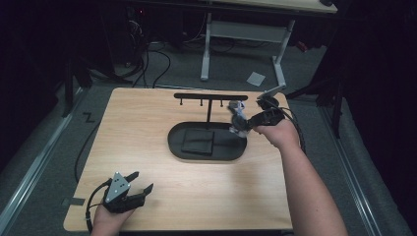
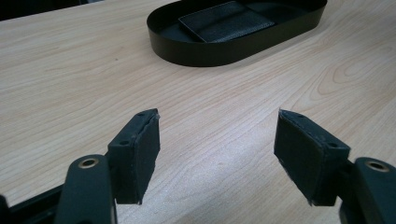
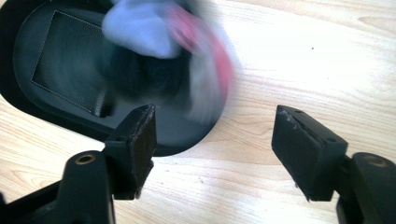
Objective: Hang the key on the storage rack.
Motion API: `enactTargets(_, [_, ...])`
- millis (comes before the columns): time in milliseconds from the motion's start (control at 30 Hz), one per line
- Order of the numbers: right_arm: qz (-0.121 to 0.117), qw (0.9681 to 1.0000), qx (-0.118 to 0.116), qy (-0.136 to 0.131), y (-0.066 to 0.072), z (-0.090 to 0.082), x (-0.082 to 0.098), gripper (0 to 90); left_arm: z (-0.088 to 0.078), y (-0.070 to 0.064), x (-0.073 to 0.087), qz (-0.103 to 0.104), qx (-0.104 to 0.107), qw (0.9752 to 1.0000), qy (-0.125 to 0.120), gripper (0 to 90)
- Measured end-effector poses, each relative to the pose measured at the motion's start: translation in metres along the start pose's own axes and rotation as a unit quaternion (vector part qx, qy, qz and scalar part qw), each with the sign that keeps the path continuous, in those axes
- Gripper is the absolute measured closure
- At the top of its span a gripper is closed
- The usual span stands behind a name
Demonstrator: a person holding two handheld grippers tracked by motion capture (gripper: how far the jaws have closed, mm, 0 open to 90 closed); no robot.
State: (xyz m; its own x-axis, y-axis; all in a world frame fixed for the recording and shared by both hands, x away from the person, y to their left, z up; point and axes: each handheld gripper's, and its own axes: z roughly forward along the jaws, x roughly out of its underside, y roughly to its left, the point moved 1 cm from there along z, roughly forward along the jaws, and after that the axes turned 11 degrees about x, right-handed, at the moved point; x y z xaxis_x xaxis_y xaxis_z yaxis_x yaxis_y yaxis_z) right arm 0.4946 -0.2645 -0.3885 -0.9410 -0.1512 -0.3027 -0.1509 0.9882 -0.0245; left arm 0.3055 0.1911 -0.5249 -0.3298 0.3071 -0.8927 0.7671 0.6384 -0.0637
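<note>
The right claw point(image 1: 239, 124), jaws apart and released, drops a blurred grey-and-red bundle point(image 3: 163, 42) over the black tray point(image 1: 177, 147); landing remains. Left claw point(image 1: 140, 181) rests open, empty.

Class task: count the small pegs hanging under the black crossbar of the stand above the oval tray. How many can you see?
3 on the crossbar: one near its left end, one left of the post, one right of it. The blurred bundle may hide another at the right end.

Two black hand-held grippers, left hand-held gripper point(image 1: 140, 181) with grey triangular plate, brass-ringed screw holes, trailing black cables, bare forearms
</note>
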Motion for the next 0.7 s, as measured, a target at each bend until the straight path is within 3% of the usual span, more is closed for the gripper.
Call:
enactTargets(333, [0.008, 0.9996, 0.001, -0.026, -0.007, 0.005, 0.027, 32.2, 0.001, -0.001, 0.0, 0.003, 0.0, 1.0, 0.003, 31.3])
enactTargets(533, [-0.006, 0.9988, 0.018, -0.045, -0.005, 0.014, 0.056, 34.1, 0.004, -0.003, 0.0, 0.007, 0.001, 0.9999, 0.008, 31.2])
enactTargets(600, [-0.022, 0.9976, 0.031, -0.057, -0.002, 0.016, 0.066, 35.6, 0.005, -0.003, 0.0, 0.008, 0.001, 0.9999, 0.01, 31.2])
enactTargets(700, [-0.022, 0.9969, 0.025, -0.072, 0.001, 0.021, 0.083, 35.7, 0.006, -0.004, 0.0, 0.009, 0.0, 0.9999, 0.014, 31.1])
